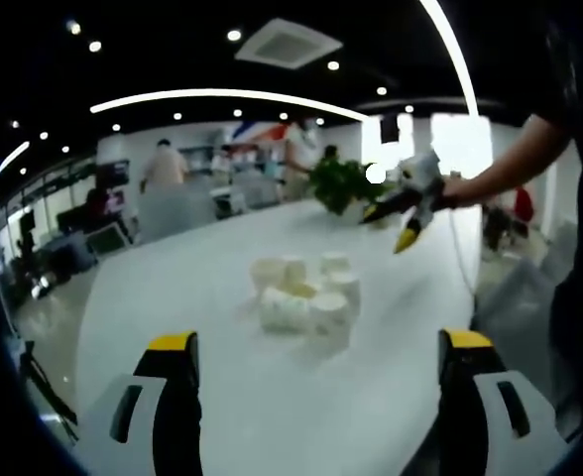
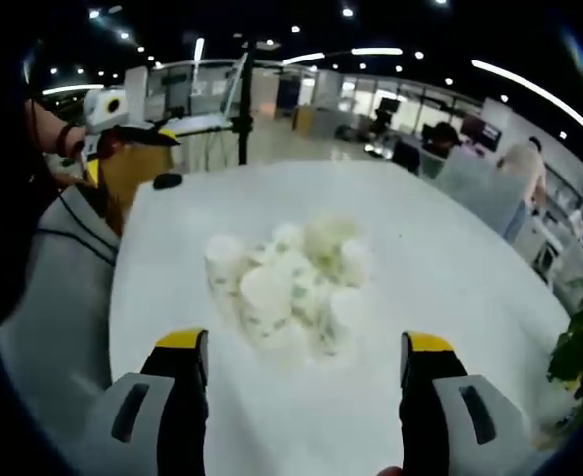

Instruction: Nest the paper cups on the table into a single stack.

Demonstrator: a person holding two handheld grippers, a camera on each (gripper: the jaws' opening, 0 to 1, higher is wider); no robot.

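Straight ahead of my right gripper (image 2: 303,372) sits the cluster of paper cups (image 2: 290,281) on the white table (image 2: 450,268) (nearer than to my left gripper (image 1: 318,367)); both jaws gape wide, holding nothing.

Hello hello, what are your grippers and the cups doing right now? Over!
Left gripper open, empty. Right gripper open, empty, held above the table. Paper cups clustered loose mid-table, not yet stacked. Nothing blocking them.
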